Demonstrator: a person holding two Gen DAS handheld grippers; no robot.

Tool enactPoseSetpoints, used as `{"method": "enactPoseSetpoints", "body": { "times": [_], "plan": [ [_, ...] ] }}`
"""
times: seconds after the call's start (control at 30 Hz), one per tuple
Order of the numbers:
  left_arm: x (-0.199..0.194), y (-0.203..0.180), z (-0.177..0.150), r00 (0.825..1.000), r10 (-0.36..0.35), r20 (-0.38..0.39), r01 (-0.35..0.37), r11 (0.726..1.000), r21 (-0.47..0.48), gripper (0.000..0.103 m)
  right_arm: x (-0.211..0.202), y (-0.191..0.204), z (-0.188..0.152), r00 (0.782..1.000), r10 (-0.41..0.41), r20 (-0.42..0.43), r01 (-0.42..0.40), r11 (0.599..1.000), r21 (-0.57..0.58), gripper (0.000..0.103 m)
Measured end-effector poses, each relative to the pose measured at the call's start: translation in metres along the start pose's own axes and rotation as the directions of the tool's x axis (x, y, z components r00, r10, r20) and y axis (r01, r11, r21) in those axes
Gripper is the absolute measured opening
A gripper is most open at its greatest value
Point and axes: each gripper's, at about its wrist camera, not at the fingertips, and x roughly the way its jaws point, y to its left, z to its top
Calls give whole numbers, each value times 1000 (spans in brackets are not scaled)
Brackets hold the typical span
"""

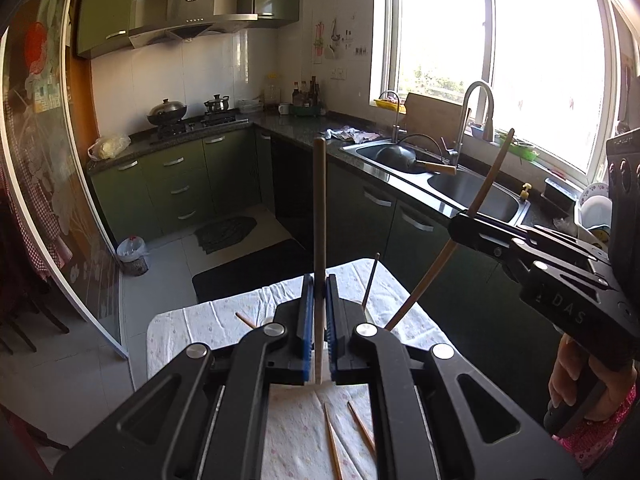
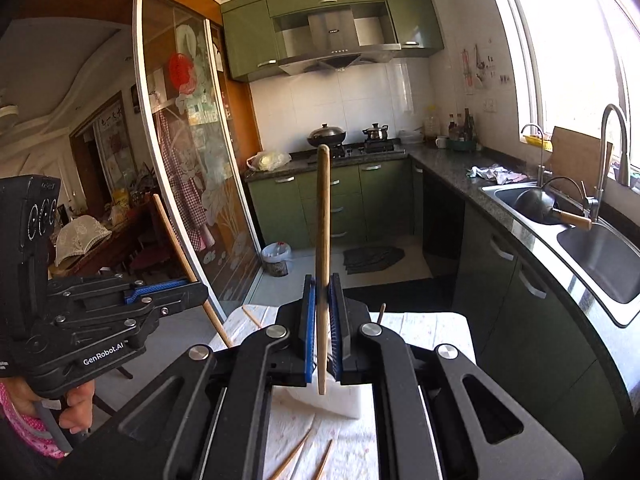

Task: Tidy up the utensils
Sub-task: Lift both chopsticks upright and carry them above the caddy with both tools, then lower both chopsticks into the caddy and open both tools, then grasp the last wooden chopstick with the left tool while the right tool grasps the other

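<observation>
Two black hand-held grippers, left point(image 1: 319, 312) and right point(image 2: 322, 312), are each clamping one upright wooden chopstick point(image 1: 319, 216) above a white floral tablecloth point(image 1: 192, 326), more chopsticks point(image 1: 332, 440) lying near its front edge in a green-cabineted kitchen.

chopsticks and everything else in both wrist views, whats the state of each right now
left gripper: shut on a chopstick
left chopstick: held upright, off the table
right gripper: shut on a chopstick
right chopstick: held near upright, off the table
loose chopsticks: lying flat on the cloth-covered table
pan: lying in the sink
wok: lidded, on the stove
</observation>
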Motion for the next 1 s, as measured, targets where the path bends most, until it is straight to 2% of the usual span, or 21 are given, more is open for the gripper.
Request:
{"method": "enactPoseSetpoints", "body": {
  "times": [0.1, 0.23, 0.43, 0.53, 0.57, 0.6, 0.73, 0.8, 0.83, 0.93, 1.0],
  "plan": [
    [20, 7, 10, 1000, 12, 21, -12, 1000, -21, 6, 19, -3, 13, 999, -32, 21, 32, 999, -6, 7],
    [57, 14, 8, 999, 50, 8, -50, 998, -26, 6, 63, -13, 10, 998, -54, -19, 54, 999, 2, 7],
    [109, 24, -17, 993, 62, -102, -66, 997, -37, 6, 129, -22, -29, 984, -59, -167, 58, 998, -10, 7],
    [118, 27, -33, 988, 58, -145, -64, 997, -35, 6, 148, -23, -49, 972, -62, -225, 57, 998, -29, 8],
    [119, 27, -37, 986, 58, -154, -64, 997, -33, 10, 150, -23, -57, 970, -61, -237, 55, 998, -31, 11],
    [118, 26, -41, 985, 56, -161, -62, 998, -33, 16, 150, -23, -61, 968, -63, -243, 56, 998, -34, 15],
    [103, 24, -53, 984, 46, -173, -50, 998, -23, 22, 132, -25, -67, 975, -50, -216, 48, 999, -12, 16],
    [92, 18, -63, 981, 39, -189, -41, 999, -8, 25, 110, -27, -70, 982, -34, -184, 36, 999, 8, 26],
    [88, 15, -69, 978, 29, -206, -30, 1000, -1, 27, 97, -26, -72, 984, -27, -173, 30, 999, 14, 27],
    [82, 0, -102, 956, 11, -292, -1, 999, 34, 34, 64, -24, -90, 985, -10, -171, 12, 1000, 14, 30],
    [88, -8, -131, 927, -4, -375, 25, 998, 51, 34, 48, -24, -112, 980, -4, -198, 7, 1000, 16, 36]
  ]
}}
